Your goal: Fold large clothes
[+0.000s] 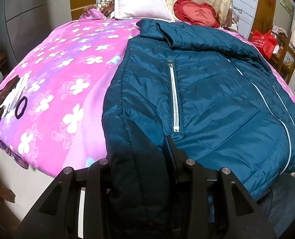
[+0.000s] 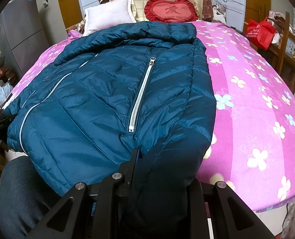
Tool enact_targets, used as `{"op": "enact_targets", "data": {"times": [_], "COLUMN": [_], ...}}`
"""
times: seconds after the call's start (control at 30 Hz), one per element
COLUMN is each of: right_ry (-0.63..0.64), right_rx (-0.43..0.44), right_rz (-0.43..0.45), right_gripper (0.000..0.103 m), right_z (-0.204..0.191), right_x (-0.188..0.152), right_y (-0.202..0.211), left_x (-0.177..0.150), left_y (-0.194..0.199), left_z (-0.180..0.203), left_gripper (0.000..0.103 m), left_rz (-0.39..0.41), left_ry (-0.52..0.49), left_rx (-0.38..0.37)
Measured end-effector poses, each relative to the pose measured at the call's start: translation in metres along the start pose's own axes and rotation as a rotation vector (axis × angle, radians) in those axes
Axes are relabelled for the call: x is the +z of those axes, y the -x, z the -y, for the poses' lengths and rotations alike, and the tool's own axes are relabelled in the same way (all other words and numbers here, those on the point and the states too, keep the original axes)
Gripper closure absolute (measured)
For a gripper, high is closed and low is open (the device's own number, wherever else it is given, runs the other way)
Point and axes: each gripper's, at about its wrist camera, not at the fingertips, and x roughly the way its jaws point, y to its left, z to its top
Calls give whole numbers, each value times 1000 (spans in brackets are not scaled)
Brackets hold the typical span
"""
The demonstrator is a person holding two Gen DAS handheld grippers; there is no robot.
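A teal quilted jacket (image 1: 207, 91) lies front up on the pink flowered bed cover (image 1: 63, 75), collar toward the pillows. In the left wrist view my left gripper (image 1: 141, 159) is shut on the jacket's left sleeve end, fabric bunched between its fingers (image 1: 171, 151). In the right wrist view the same jacket (image 2: 99, 99) fills the middle, and my right gripper (image 2: 159, 165) is shut on the right sleeve end, with one finger (image 2: 133, 161) showing and the other hidden under fabric.
A pale pillow (image 1: 141, 4) and a red heart cushion (image 1: 197, 12) lie at the bed's head. A dark wallet and a black hair tie (image 1: 21, 105) lie near the bed's left edge. A red bag (image 2: 259, 31) sits on wooden furniture at the right.
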Motion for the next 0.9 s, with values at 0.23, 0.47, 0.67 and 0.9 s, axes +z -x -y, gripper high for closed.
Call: {"op": "enact_targets", "data": {"times": [0.23, 0.47, 0.67, 0.9], "right_ry": [0, -1, -1, -1], "right_rx": [1, 0, 0, 0], "right_rz": [0, 0, 0, 1], "right_gripper": [84, 84, 84, 84], "right_z": [0, 0, 0, 0], "right_x": [0, 0, 0, 0], "right_y": [0, 0, 0, 0], "left_x": [0, 0, -1, 0], "left_y": [0, 0, 0, 1], "left_z": [-1, -1, -1, 0], "left_gripper": [67, 66, 66, 66], "left_rz": [0, 1, 0, 3], "left_ry": [1, 1, 2, 19], "left_rx": [-1, -1, 1, 28]}}
